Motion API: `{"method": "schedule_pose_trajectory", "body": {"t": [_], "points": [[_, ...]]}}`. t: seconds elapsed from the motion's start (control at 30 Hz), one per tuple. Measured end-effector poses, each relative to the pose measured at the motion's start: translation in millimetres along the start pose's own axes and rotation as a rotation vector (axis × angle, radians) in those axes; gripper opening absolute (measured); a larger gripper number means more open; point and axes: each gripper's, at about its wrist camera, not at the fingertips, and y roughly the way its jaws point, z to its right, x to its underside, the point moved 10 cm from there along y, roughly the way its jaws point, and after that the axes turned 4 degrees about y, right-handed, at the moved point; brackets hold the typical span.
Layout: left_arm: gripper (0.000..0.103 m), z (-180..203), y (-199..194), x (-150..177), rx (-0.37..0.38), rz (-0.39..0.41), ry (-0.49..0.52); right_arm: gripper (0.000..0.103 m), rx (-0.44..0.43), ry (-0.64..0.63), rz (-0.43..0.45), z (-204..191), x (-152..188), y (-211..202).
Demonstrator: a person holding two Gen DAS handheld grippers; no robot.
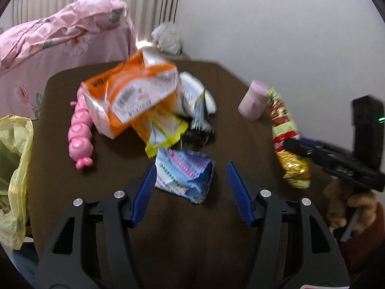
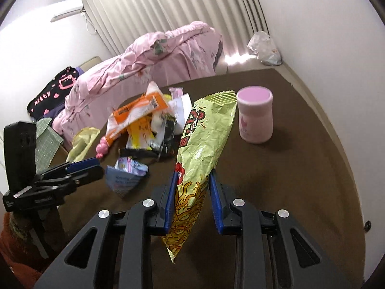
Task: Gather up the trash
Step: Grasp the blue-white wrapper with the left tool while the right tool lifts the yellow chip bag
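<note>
On the brown table point(image 1: 192, 231) lies a heap of wrappers: an orange bag point(image 1: 134, 91), a yellow wrapper point(image 1: 163, 132), a white one point(image 1: 192, 91) and a black one point(image 1: 199, 130). A crumpled blue and pink wrapper point(image 1: 185, 175) lies nearest, and my left gripper point(image 1: 191, 166) stands open over it, its pads clear of it on both sides. My right gripper point(image 2: 193, 173) is shut on a long green snack bag point(image 2: 204, 139), which hangs lifted off the table. The same bag point(image 1: 286, 130) shows at the right of the left wrist view.
A pink lidded cup point(image 2: 256, 118) stands upright on the table's right. A pink toy point(image 1: 80, 130) lies left of the heap. A yellow plastic bag point(image 1: 16, 168) hangs open at the table's left edge. A bed with a pink cover point(image 2: 156, 57) is behind.
</note>
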Motion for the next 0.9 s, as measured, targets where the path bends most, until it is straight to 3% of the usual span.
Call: {"method": "schedule_pose_trajectory", "body": {"t": [0.1, 0.3, 0.5, 0.6, 0.63, 0.8, 0.9], "points": [[0.058, -11.5, 16.5, 8.8, -0.094, -0.056, 0.003, 0.026, 0.009, -0.021, -0.015, 2.2, 7.7, 6.9], [0.058, -27.6, 30.6, 8.4, -0.069, -0.106, -0.086, 0.029, 0.009, -0.032, -0.053, 8.4, 23.4, 13.4], [0.058, -24.8, 38.7, 0.1, -0.071, -0.124, -0.09, 0.03, 0.005, -0.04, -0.053, 8.9, 25.7, 12.2], [0.044, -18.9, 40.1, -2.0, -0.05, -0.119, -0.088, 0.033, 0.023, -0.052, -0.055, 8.1, 26.8, 11.9], [0.034, -17.0, 39.4, -2.1, -0.042, -0.114, -0.092, 0.034, 0.031, -0.061, -0.056, 7.4, 27.2, 11.7], [0.005, -15.6, 19.2, -5.1, -0.021, -0.052, -0.098, 0.043, 0.025, -0.11, -0.045, -1.7, 25.3, 7.1], [0.004, -13.4, 7.9, -4.7, -0.011, -0.023, -0.088, 0.045, 0.024, -0.146, -0.029, -9.2, 22.1, 2.4]]}}
